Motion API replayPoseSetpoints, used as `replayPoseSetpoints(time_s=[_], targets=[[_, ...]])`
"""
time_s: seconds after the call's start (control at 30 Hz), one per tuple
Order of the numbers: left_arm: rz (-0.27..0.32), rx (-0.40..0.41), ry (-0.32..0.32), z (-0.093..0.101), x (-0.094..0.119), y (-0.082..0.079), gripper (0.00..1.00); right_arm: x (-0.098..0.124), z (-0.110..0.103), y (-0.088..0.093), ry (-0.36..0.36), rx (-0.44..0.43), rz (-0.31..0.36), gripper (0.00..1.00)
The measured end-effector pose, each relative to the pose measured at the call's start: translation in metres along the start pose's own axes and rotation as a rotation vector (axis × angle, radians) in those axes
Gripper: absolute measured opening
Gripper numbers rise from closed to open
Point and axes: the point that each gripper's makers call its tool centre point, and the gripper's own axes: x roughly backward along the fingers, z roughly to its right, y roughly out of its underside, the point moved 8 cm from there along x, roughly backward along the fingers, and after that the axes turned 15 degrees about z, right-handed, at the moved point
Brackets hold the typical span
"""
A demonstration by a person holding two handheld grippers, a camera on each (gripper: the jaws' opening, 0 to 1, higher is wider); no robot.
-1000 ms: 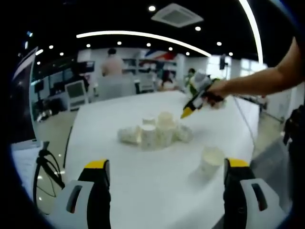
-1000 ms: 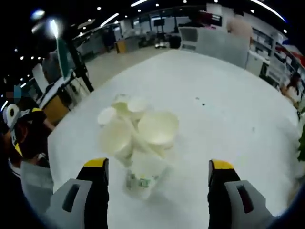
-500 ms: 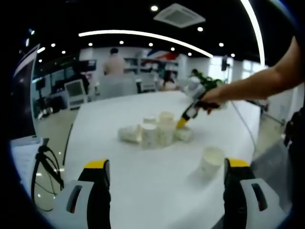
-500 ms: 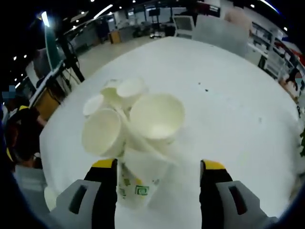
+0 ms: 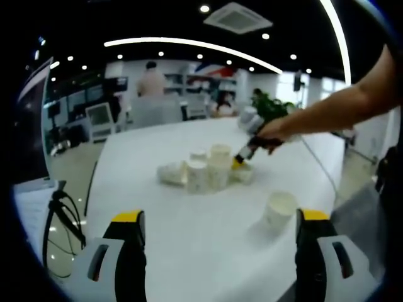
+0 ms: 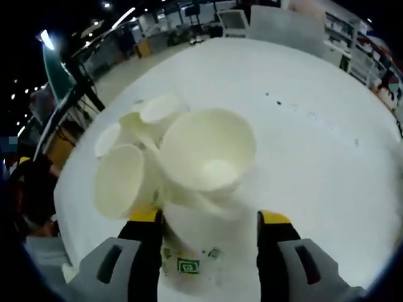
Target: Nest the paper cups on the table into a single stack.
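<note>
Right tool has closed in on the cup cluster since a second ago; its jaws now bracket a printed cup lying on its side, which was well ahead of them before. Left tool has stayed back near the table edge, jaws wide apart, holding nothing.

Cups: a cluster mid-table, some upright, some tipped; one lone cup stands apart, nearer the left tool. In the right gripper view a large open cup leans just above the printed one, a second beside it.

Risk, as I judge it: the cups are light and crowded. Closing here could nudge the leaning cup or scatter its neighbours; too hard a squeeze could crush the paper wall.

Right tool state: jaws partly open, either side of the printed cup. Whether they already touch it, I cannot tell; not yet a clear grip.
</note>
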Motion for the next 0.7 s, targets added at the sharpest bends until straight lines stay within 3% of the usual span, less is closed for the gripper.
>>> replayPoseSetpoints(time_s=[0.2,0.7], targets=[[0.003,0.000,-0.004,-0.001,-0.001,-0.001,0.99,0.002,-0.002,0.003,-0.001,0.006,-0.005,0.44],[0.006,0.004,-0.004,-0.001,-0.004,-0.002,0.99,0.010,0.002,0.003,-0.009,0.036,0.004,0.42]])
